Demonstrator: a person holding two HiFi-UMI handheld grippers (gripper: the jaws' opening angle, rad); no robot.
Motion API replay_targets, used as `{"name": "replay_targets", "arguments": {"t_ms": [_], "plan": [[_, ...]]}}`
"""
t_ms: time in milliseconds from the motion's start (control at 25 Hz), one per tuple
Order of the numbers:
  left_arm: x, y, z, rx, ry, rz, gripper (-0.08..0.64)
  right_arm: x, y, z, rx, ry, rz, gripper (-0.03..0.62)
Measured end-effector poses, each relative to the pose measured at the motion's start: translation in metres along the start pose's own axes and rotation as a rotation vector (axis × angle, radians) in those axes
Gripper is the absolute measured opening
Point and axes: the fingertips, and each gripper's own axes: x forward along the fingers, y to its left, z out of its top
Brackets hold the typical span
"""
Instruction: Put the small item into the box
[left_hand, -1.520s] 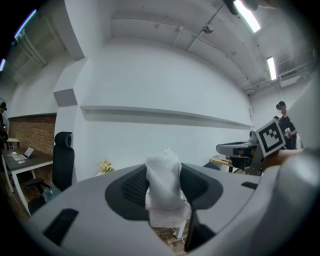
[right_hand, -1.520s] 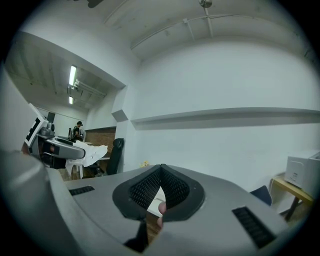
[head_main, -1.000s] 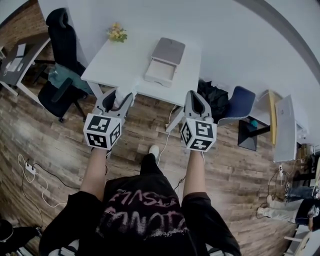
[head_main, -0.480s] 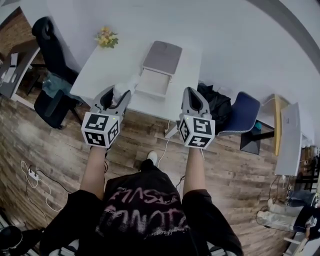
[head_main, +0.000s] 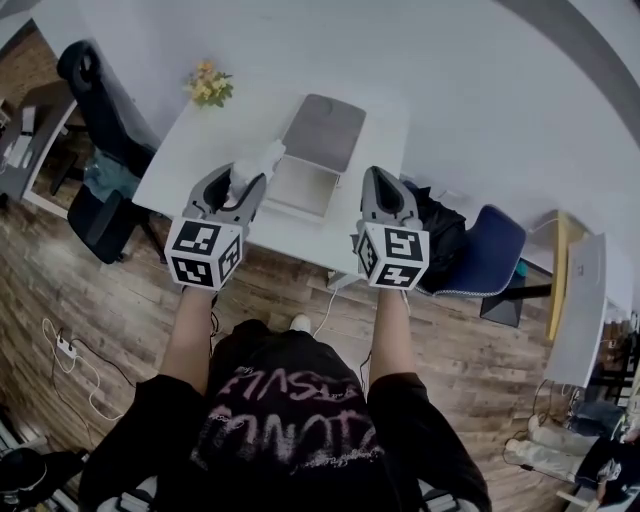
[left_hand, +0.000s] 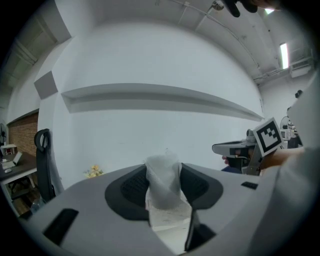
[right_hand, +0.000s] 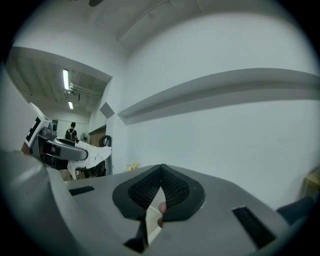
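Note:
In the head view a white table (head_main: 200, 150) carries an open box (head_main: 296, 188) whose grey lid (head_main: 323, 132) is flipped back. My left gripper (head_main: 238, 183) hangs over the table's front edge, just left of the box, shut on a small crumpled white item (head_main: 258, 162). The left gripper view shows that white item (left_hand: 161, 192) pinched between the jaws of the left gripper (left_hand: 163, 172). My right gripper (head_main: 385, 182) is at the table's front right edge, right of the box. Its jaws are shut with nothing between them, as the right gripper (right_hand: 161, 172) shows in its own view.
Yellow flowers (head_main: 208, 85) stand at the table's far left corner. A black office chair (head_main: 95, 80) is left of the table. A black bag (head_main: 435, 225) and a blue chair (head_main: 490, 250) are to its right. Cables (head_main: 60, 345) lie on the wooden floor.
The person has stepped closer to the table. Both grippers have moved forward from above the floor to the table's front edge, the left one still holding the white item.

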Motion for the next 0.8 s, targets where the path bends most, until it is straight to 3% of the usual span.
{"name": "replay_targets", "arguments": {"t_ms": [480,800], "plan": [[0.039,0.024,0.018,-0.007,-0.019,-0.004,0.184,0.044,-0.013,0.013,-0.002,-0.01,0.008,0.011],[0.074,0.047,0.027,-0.023,-0.033,-0.053,0.184,0.071,-0.026,0.02,0.005,-0.018,-0.05,0.009]]}}
